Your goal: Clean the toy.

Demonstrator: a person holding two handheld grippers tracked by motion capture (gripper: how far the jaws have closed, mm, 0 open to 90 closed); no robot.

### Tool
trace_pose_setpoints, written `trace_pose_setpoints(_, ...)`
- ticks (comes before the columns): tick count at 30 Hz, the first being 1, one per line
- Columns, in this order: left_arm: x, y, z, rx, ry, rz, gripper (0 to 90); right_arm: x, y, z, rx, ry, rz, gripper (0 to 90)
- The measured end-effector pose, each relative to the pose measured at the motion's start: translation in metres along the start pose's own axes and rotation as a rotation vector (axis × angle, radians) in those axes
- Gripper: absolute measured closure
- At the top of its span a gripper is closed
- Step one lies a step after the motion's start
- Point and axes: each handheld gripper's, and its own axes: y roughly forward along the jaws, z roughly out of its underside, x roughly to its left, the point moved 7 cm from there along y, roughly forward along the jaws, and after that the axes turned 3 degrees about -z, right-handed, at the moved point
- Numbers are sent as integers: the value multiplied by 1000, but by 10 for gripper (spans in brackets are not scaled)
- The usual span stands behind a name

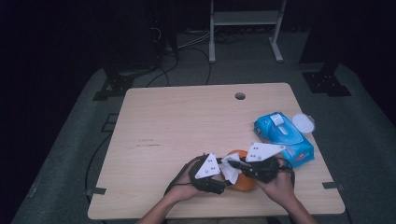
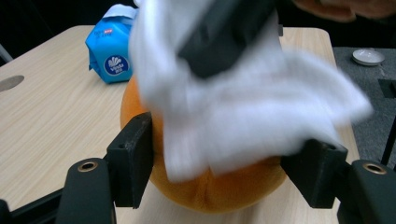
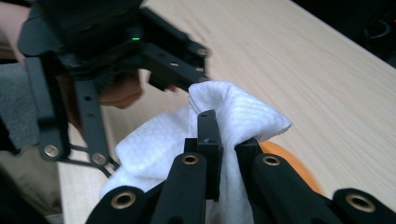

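An orange (image 1: pixel 244 184) rests on the table (image 1: pixel 177 126) near its front edge. My left gripper (image 1: pixel 227 183) is shut on the orange (image 2: pixel 210 189), with one jaw on either side of it. A white wipe (image 2: pixel 243 107) is draped over the top of the fruit. My right gripper (image 1: pixel 236 164) comes in from the right and is shut on that wipe (image 3: pixel 233 109), pressing it on the orange (image 3: pixel 292 163). In the right gripper view its gripper (image 3: pixel 227 140) pinches a fold of the cloth, and the left gripper's black frame (image 3: pixel 93 70) stands close behind.
A blue pack of wipes (image 1: pixel 282 137) lies to the right of the orange, with a small white round lid (image 1: pixel 303 122) beyond it at the table's right edge. A cable hole (image 1: pixel 240 96) sits near the far edge. The person's hands are at the front edge.
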Motion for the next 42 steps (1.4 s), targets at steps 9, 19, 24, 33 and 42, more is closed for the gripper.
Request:
trace_pose_setpoints(9,5,0,5,3,-83,56,221,-28,-17,18,-17,99,32,855)
trace_pose_setpoints(19,0,-2,5,25,-1,30,309,13,8,-1,20,-14,-41,855)
trace_pose_setpoints(24,7,-3,11,26,-14,26,319,-5,0,5,18,22,-7,857)
trace_pose_setpoints(33,13,-3,17,51,-72,51,223,-25,-6,25,28,107,5,856)
trace_pose_setpoints(42,11,-5,14,35,-59,50,251,-12,3,19,23,103,-37,855)
